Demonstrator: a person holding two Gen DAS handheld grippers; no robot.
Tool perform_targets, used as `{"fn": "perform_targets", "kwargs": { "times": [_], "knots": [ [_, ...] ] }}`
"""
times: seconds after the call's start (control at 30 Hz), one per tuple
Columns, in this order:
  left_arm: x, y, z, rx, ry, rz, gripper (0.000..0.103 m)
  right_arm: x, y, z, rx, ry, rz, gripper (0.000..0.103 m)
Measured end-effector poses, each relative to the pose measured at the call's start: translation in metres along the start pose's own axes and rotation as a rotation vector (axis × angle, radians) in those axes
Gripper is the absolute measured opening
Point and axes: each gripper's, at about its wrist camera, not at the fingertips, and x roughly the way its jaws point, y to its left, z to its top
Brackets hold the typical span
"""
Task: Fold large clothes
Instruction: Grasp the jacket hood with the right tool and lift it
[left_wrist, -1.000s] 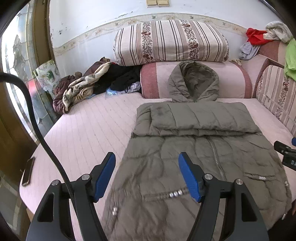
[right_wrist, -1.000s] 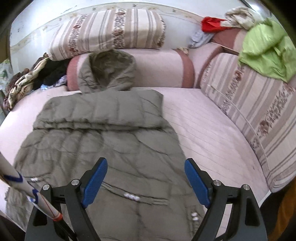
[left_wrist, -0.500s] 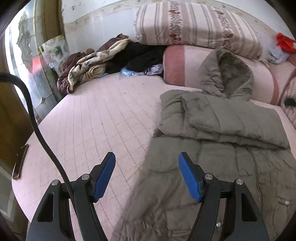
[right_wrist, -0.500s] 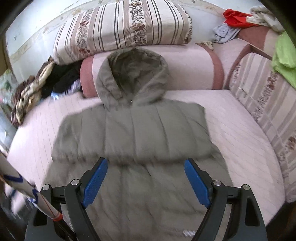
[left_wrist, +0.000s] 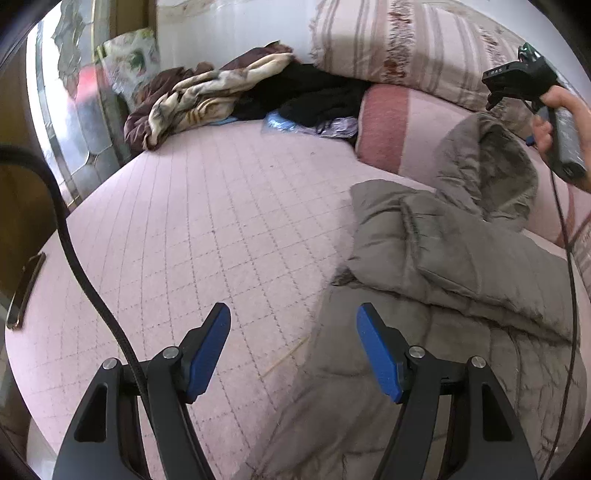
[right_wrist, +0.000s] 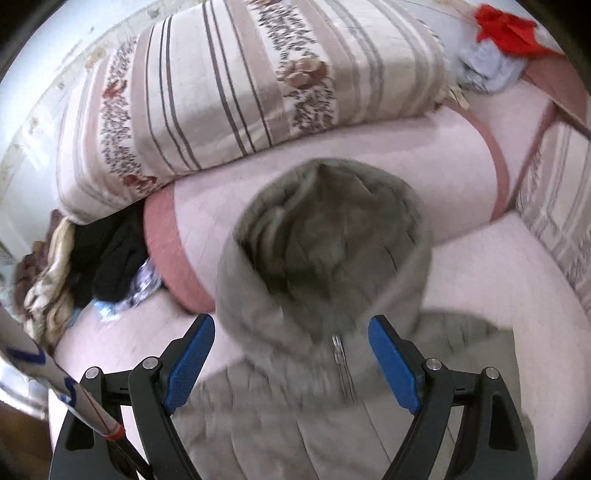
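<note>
Jacket (right_wrist: 332, 387) hood lies just ahead of right gripper's (right_wrist: 291, 354) spread jaws.

The left wrist view looks low across the bed (left_wrist: 207, 221) from left of the coat (left_wrist: 461, 280). The right wrist view faces the hood (right_wrist: 325, 243) closely. Both share hood and bolster (right_wrist: 424, 155).

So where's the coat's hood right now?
In the right wrist view the hood sits mid-frame, just beyond the open right gripper, leaning on the pink bolster beneath the striped pillow. In the left wrist view it is far right.
</note>
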Motion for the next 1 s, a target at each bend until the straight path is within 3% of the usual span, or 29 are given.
{"fn": "perform_targets", "kwargs": {
  "times": [0.27,0.33,0.37,0.4,0.43,0.6,0.7,0.87,1.0],
  "knots": [
    [0.028,0.001,-0.001,-0.008,0.068,-0.001,0.070,0.074,0.010,0.040,0.110,0.013,-0.041,0.088],
    [0.031,-0.004,-0.002,0.011,0.075,0.003,0.070,0.085,0.005,0.042,0.132,0.030,-0.028,0.081],
    [0.033,-0.007,-0.002,0.018,0.078,0.006,0.070,0.089,0.003,0.043,0.136,0.041,-0.018,0.060],
    [0.035,-0.008,-0.002,0.020,0.081,0.010,0.070,0.091,0.000,0.041,0.136,0.055,0.004,0.022],
    [0.036,-0.010,-0.003,0.020,0.081,0.014,0.070,0.089,-0.001,0.039,0.130,0.071,0.046,0.009],
    [0.029,-0.011,-0.003,0.024,0.061,0.026,0.070,0.037,0.000,0.015,0.008,0.017,0.092,0.007],
    [0.025,-0.005,-0.002,0.005,0.057,0.032,0.070,-0.017,-0.010,-0.018,-0.072,0.000,0.153,0.006],
    [0.017,0.007,-0.001,-0.021,0.056,0.032,0.070,-0.113,-0.051,-0.113,-0.163,-0.014,0.210,0.006],
    [0.008,0.019,-0.001,-0.055,0.048,0.024,0.070,-0.136,-0.079,-0.195,-0.176,0.030,0.218,0.006]
  ]
}}
